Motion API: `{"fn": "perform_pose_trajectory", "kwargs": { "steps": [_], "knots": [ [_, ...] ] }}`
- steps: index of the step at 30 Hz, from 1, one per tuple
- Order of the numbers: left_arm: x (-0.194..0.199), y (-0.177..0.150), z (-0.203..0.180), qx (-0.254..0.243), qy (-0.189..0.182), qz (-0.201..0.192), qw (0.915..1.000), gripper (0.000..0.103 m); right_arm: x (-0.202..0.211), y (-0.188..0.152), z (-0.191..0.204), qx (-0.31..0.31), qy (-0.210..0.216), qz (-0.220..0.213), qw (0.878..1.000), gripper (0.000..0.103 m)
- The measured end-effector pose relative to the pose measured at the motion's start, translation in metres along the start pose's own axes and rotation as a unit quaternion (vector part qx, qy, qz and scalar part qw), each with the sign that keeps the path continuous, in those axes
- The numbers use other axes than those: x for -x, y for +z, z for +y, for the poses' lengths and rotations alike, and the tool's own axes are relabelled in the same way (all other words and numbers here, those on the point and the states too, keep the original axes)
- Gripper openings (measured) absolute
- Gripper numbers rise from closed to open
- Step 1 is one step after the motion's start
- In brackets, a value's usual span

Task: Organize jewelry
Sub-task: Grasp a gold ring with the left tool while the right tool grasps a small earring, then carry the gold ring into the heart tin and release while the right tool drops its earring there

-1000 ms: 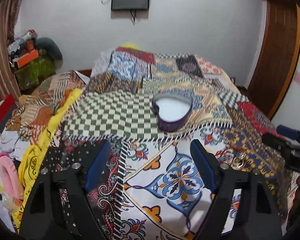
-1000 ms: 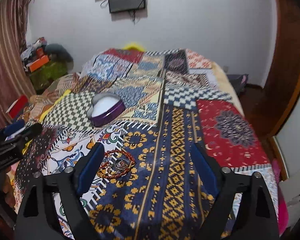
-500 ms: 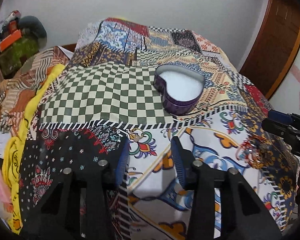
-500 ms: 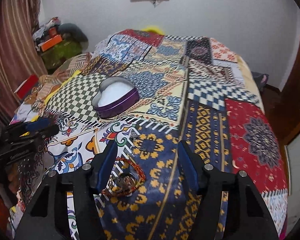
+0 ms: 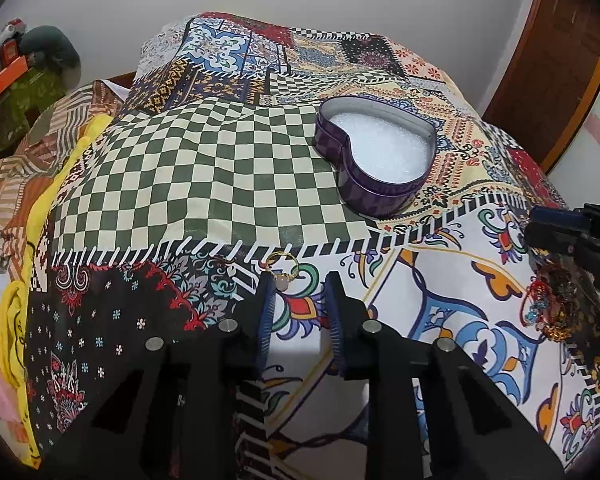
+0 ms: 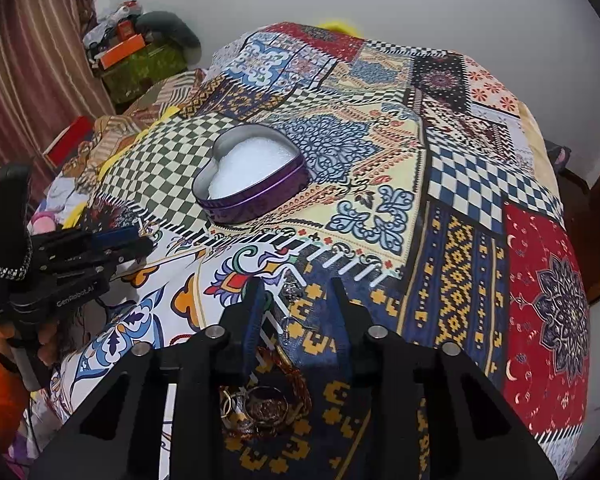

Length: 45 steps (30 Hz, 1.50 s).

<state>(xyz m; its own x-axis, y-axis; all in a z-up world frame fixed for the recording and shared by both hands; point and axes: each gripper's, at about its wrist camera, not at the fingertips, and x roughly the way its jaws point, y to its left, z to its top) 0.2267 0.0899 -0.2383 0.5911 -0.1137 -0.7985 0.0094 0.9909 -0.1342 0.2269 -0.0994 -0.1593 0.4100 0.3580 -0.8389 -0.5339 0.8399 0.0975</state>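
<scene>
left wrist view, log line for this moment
left tongs just closing, nothing clamped | ring at their tips, ungripped | heart tin open, no jewelry

Open patchwork bedspread (image 5: 204, 168) surrounds the purple heart-shaped tin (image 5: 374, 156); clutter (image 6: 140, 52) crowds the bed's far left corner beside the wall.

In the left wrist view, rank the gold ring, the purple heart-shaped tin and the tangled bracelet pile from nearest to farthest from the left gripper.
1. Gold ring: on the quilt just past the left gripper fingertips, by the left one.
2. Tangled bracelet pile: far right, beside the right gripper.
3. Purple heart-shaped tin: beyond, slightly right, open.
The last two are close to call.
</scene>
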Motion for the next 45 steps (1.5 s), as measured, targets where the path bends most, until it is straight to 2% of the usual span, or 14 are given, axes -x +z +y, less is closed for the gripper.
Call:
{"fn": "perform_pose_trajectory", "kwargs": {
  "steps": [3, 5, 8, 10, 15, 21, 28, 35, 45],
  "knots": [
    [-0.003, -0.001, 0.001, 0.005, 0.007, -0.002, 1.0000, 0.022, -0.007, -0.002, 0.001, 0.002, 0.002, 0.010, 1.000, 0.027],
    [-0.004, 0.000, 0.003, 0.010, 0.012, -0.003, 0.9999, 0.016, -0.007, -0.002, -0.001, -0.001, 0.003, 0.009, 1.000, 0.027],
    [-0.007, 0.001, 0.008, 0.025, 0.016, -0.003, 0.9996, 0.007, -0.008, -0.002, -0.002, -0.004, 0.004, 0.010, 1.000, 0.018],
    [-0.007, 0.001, 0.011, 0.031, 0.011, -0.005, 0.9994, 0.006, -0.009, -0.002, -0.004, -0.006, 0.006, 0.012, 1.000, 0.011],
    [-0.002, -0.001, 0.009, 0.030, 0.010, -0.012, 0.9994, 0.006, -0.005, -0.003, -0.003, -0.009, 0.010, 0.000, 1.000, 0.009],
    [0.017, 0.002, 0.005, 0.025, 0.011, -0.030, 0.9992, 0.006, 0.014, 0.002, -0.003, -0.016, -0.007, -0.029, 0.999, 0.009],
    [0.056, 0.017, -0.009, -0.003, 0.023, -0.080, 0.9965, 0.006, 0.045, 0.018, 0.011, -0.006, -0.023, -0.074, 0.997, 0.009],
    [0.089, 0.037, -0.018, -0.015, 0.020, -0.125, 0.9919, 0.006, 0.071, 0.037, 0.021, -0.002, -0.030, -0.117, 0.993, 0.009],
    [0.107, 0.060, -0.035, -0.035, 0.017, -0.161, 0.9862, 0.006, 0.079, 0.058, 0.031, 0.003, -0.020, -0.148, 0.989, 0.009]
  ]
}}
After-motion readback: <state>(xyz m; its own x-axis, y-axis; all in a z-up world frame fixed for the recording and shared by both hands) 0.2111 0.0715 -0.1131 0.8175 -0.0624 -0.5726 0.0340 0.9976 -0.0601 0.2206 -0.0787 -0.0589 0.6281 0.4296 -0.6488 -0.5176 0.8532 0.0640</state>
